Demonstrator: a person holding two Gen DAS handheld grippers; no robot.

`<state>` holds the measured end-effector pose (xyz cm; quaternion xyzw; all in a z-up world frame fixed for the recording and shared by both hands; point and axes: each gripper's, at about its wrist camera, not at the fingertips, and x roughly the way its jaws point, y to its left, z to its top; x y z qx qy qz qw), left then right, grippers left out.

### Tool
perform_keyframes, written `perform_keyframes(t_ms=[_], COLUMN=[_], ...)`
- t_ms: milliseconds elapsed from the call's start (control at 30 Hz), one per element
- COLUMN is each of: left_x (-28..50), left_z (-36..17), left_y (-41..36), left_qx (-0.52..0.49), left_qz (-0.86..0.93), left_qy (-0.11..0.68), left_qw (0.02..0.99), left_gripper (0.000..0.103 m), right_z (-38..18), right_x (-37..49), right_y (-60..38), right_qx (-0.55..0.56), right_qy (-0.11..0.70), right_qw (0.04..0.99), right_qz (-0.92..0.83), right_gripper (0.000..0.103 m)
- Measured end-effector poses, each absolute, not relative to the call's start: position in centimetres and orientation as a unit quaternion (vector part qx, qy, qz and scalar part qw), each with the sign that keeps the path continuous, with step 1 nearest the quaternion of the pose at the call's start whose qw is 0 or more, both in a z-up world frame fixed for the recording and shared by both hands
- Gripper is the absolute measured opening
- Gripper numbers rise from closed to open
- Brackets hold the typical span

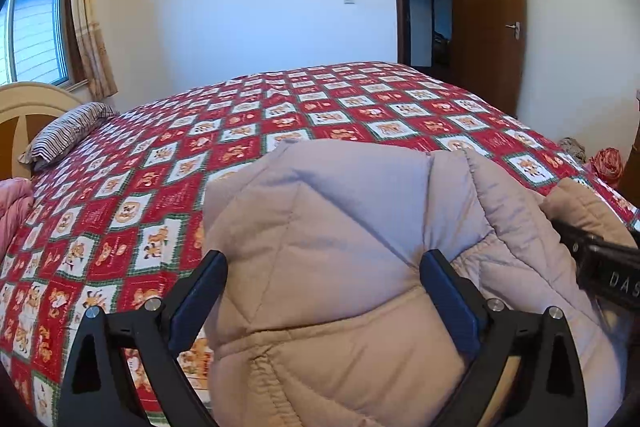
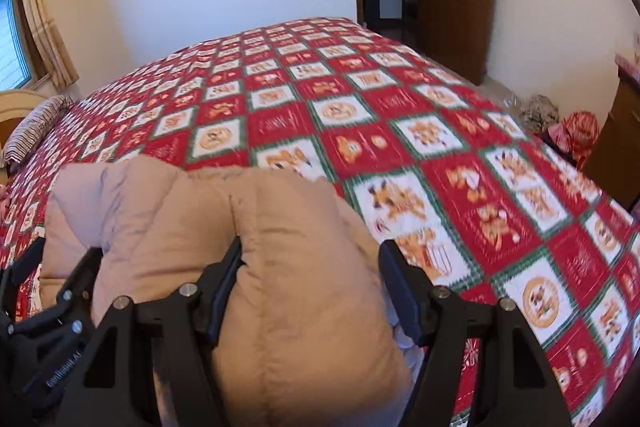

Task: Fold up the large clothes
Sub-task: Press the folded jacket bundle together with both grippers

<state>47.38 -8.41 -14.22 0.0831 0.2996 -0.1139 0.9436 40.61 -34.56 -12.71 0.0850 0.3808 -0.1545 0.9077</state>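
Both my grippers clamp puffy beige jacket (image 1: 340,247): left gripper (image 1: 324,267), right gripper (image 2: 310,263), side by side above bed quilt (image 2: 400,115), carrying folded bulk together.

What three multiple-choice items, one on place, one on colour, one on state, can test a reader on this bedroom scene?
1. Where is the striped pillow?
A. by the headboard
B. by the door
C. on the floor

2. What is the main colour of the bedspread?
A. blue
B. red
C. black

3. How is the wooden door?
A. shut
B. missing
C. swung open

Answers: 1 A, the pillow lies at the bed's head end, next to the headboard. 2 B, red squares alternate with white picture squares. 3 C, the door leaf stands beside a dark, open doorway.
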Motion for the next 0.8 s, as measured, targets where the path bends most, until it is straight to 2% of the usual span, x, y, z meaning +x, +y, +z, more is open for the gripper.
perform_keyframes(t_ms=[200,800], left_x=[47.8,49.6], left_z=[-15.4,-17.6], left_y=[-8.2,-8.9], left_qx=[0.075,0.074], left_qz=[-0.112,-0.116], left_qy=[0.304,0.353], left_qw=[0.943,0.926], left_gripper=[0.102,0.102], right_z=[-14.1,-17.1], right_x=[40.3,41.5], right_y=[-34.7,-35.6], right_qx=[0.082,0.102], right_qy=[0.382,0.405], right_qw=[0.907,0.894], right_qz=[-0.155,-0.16], right_gripper=[0.069,0.073])
